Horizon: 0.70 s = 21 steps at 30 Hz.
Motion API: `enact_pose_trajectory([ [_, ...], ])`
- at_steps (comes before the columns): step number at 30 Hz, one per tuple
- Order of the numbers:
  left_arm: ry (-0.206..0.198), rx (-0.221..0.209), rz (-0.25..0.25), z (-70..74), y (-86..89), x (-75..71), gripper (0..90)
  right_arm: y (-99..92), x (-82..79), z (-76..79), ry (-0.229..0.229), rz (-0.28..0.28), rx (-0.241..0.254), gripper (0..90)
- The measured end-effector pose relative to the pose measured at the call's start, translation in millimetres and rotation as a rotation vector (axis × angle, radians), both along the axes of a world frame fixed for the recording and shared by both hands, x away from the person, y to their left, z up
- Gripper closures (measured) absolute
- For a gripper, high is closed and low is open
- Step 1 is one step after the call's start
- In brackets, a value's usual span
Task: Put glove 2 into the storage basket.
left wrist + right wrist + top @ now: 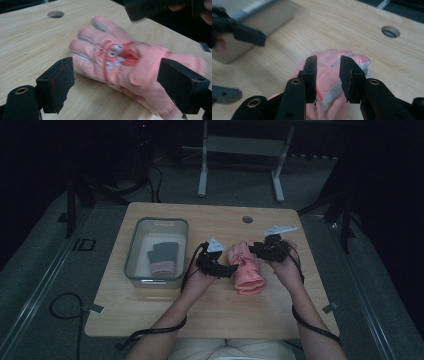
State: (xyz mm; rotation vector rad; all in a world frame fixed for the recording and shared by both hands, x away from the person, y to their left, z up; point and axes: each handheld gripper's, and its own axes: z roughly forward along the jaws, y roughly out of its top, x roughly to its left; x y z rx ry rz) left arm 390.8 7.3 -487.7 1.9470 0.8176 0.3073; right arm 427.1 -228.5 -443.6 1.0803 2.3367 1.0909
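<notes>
Left gripper view: pink padded fabric glove [117, 62] lies on wooden tabletop [30, 40] between wide-apart left tongs [122, 85]; right tongs [328, 72] narrowed above its fingers, seemingly not gripping.

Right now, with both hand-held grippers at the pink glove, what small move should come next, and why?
Probably close the left hand-held gripper on the pink glove. Its jaws stand wide on either side of the glove without pressing it, and the right hand-held gripper hovers over the fingers, jaws narrow with a gap. The glove lies flat on the table, beside the bin that holds a grey glove.
</notes>
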Motion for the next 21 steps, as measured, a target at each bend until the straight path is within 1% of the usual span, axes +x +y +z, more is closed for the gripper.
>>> enact_pose_trajectory([
  [1,0.02,0.006,0.023,-2.6,-3.6,8.2,14.5,1.9,3.5,-5.5,0.009,-0.004,-0.022,64.3],
  [2,0.025,0.015,0.04,-3.6,-4.8,10.4,14.5,2.9,6.2,-9.9,0.024,-0.01,-0.02,61.5],
  [3,0.035,0.008,0.046,-5.0,-6.4,13.2,14.6,3.5,7.5,-12.9,0.034,-0.015,-0.024,58.6],
  [4,0.05,0.013,0.035,-6.6,-8.7,16.5,14.5,4.5,8.4,-16.5,0.042,-0.02,-0.033,53.3],
  [5,0.057,0.017,0.043,-8.4,-11.3,18.3,14.5,4.3,9.4,-21.0,0.054,-0.027,-0.046,49.4],
  [6,0.061,0.026,0.041,-9.8,-12.6,19.6,14.5,2.8,10.0,-24.8,0.071,-0.034,-0.056,45.8],
  [7,0.082,0.04,0.04,-13.1,-15.4,22.4,14.5,1.3,10.9,-28.3,0.091,-0.039,-0.065,41.7],
  [8,0.104,0.042,0.045,-15.8,-16.8,24.9,14.5,-2.0,12.9,-34.8,0.129,-0.044,-0.068,39.9],
  [10,0.13,0.046,0.045,-20.5,-19.5,28.1,14.5,-7.2,15.1,-42.9,0.162,-0.036,-0.052,38.8],
  [11,0.155,0.037,0.043,-23.2,-20.8,30.0,14.5,-9.7,16.5,-47.2,0.174,-0.032,-0.064,38.9],
  [12,0.155,0.037,0.043,-23.2,-20.8,30.0,14.5,-9.7,16.5,-47.2,0.174,-0.032,-0.064,38.9],
  [13,0.195,0.027,0.034,-28.7,-23.3,32.8,14.5,-12.4,18.1,-51.2,0.187,-0.029,-0.072,38.6],
  [14,0.213,0.02,0.032,-31.0,-23.9,34.0,14.5,-19.4,21.1,-58.6,0.243,-0.036,-0.041,38.1],
  [15,0.225,0.005,0.036,-32.8,-24.1,34.9,14.5,-22.4,22.6,-62.5,0.275,-0.033,-0.022,38.3],
  [16,0.242,-0.002,0.035,-35.1,-24.4,36.6,14.6,-24.3,23.5,-65.1,0.294,-0.028,-0.01,38.4],
  [17,0.242,-0.002,0.035,-35.1,-24.4,36.6,14.8,-26.9,25.1,-67.9,0.311,-0.024,0.007,38.4],
  [18,0.276,-0.01,0.055,-40.5,-24.5,41.0,16.8,-28.6,26.6,-70.7,0.328,-0.013,0.017,39.2],
  [19,0.295,-0.001,0.066,-43.5,-25.3,43.2,19.8,-28.5,27.0,-71.3,0.328,-0.005,0.017,40.5],
  [20,0.327,0.012,0.073,-48.1,-26.6,46.3,22.0,-27.8,27.4,-72.0,0.332,0.005,0.022,43.8],
  [21,0.327,0.012,0.073,-48.1,-26.6,46.3,22.8,-27.8,27.4,-72.0,0.332,0.005,0.022,43.8],
])
